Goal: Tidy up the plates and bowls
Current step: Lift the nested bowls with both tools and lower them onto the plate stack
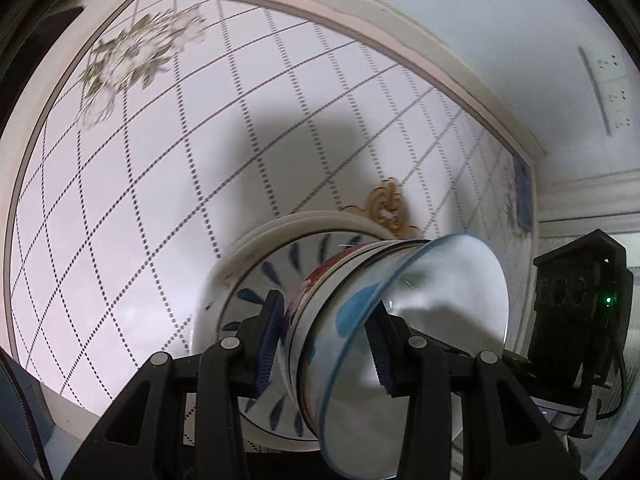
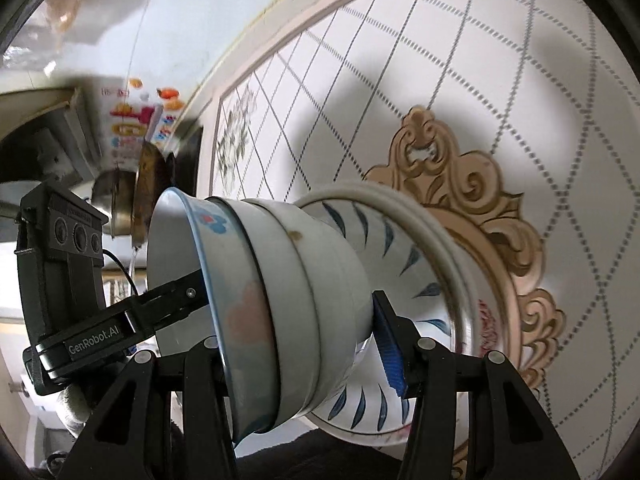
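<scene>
Both grippers are clamped on the same tilted stack of nested bowls (image 2: 288,312), from opposite sides. The left gripper (image 1: 324,340) pinches the rim end by the blue-rimmed bowl (image 1: 420,320); the right gripper (image 2: 304,344) closes around the white bowls. Below them in the stack sit a blue-leaf bowl (image 2: 400,264) and a white plate (image 2: 424,216). The bowl's inside looks bare, with the left fingertip in it.

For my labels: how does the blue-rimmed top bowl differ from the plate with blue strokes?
The top bowl is deep and narrower; the plate is shallow and wider. The bowl has a thin blue rim line; the plate has radiating blue strokes. Both are white and in one stack.
</scene>
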Demonstrator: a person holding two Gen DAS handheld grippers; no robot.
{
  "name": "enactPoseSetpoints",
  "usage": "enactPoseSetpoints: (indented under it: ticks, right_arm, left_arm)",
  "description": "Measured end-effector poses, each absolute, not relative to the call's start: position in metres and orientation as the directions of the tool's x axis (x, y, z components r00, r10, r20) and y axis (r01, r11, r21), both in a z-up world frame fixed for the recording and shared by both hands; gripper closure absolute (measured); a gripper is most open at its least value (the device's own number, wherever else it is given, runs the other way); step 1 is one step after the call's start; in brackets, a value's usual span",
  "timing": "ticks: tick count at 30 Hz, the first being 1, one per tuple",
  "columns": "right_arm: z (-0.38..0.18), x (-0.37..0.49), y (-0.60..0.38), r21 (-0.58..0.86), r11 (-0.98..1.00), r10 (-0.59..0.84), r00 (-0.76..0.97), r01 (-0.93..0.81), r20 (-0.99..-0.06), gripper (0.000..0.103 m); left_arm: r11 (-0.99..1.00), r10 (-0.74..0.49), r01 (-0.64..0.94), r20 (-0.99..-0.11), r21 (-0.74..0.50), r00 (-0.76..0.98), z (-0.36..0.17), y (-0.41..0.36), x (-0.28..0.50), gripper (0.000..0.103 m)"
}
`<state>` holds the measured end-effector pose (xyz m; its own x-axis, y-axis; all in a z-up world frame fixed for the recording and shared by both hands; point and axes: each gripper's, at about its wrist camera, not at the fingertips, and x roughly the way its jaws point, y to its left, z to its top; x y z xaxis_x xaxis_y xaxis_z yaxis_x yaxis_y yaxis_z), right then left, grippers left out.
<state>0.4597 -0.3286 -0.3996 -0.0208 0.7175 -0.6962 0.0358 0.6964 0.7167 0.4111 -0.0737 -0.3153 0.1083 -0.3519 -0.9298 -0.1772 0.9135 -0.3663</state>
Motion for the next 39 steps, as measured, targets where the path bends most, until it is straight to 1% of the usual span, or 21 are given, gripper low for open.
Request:
enactPoseSetpoints:
  ticks: [6,11,23,28,32,33,36,38,39]
  right_arm:
    - [-0.408,0.461,-0.317,0.697,0.717,0.697,-0.045,0.019,-0.716,0.049]
    - [-0.411,0.464,-0.314,0.698,0.715,0.699,-0.053,0.031,-0.713,0.049]
    - [-0.421,0.460,-0.311,0.691,0.718,0.696,-0.069,0.082,-0.715,0.050]
    - [-0.408,0.455,-0.312,0.647,0.761,0.649,-0.032,0.048,-0.761,0.049]
    - [-0.381,0.448,-0.314,0.588,0.809,0.588,0.029,0.001,-0.808,0.049]
    - [-0.374,0.444,-0.314,0.567,0.824,0.567,0.046,-0.014,-0.823,0.048]
    - [-0.348,0.429,-0.313,0.502,0.864,0.504,0.101,-0.042,-0.858,0.038]
    - [-0.329,0.415,-0.311,0.457,0.888,0.460,0.145,-0.054,-0.876,0.023]
    - [-0.316,0.405,-0.310,0.428,0.902,0.432,0.182,-0.062,-0.883,0.021]
  left_arm:
    - [0.918,-0.333,-0.194,-0.938,-0.346,0.100,-0.324,-0.068,0.408,0.067]
    - [0.925,-0.319,-0.186,-0.943,-0.332,0.099,-0.324,-0.069,0.410,0.067]
    - [0.946,-0.293,-0.118,-0.952,-0.302,0.092,-0.324,-0.076,0.411,0.067]
    - [0.968,-0.220,-0.099,-0.968,-0.233,0.121,-0.315,-0.072,0.401,0.067]
    - [0.981,-0.169,-0.070,-0.971,-0.183,0.170,-0.297,-0.068,0.386,0.067]
    - [0.983,-0.162,-0.058,-0.969,-0.175,0.184,-0.291,-0.067,0.382,0.066]
    - [0.987,-0.149,-0.022,-0.959,-0.159,0.242,-0.271,-0.066,0.366,0.064]
    - [0.991,-0.131,-0.001,-0.952,-0.137,0.277,-0.258,-0.065,0.354,0.064]
    - [0.992,-0.120,0.014,-0.946,-0.122,0.301,-0.248,-0.063,0.346,0.064]
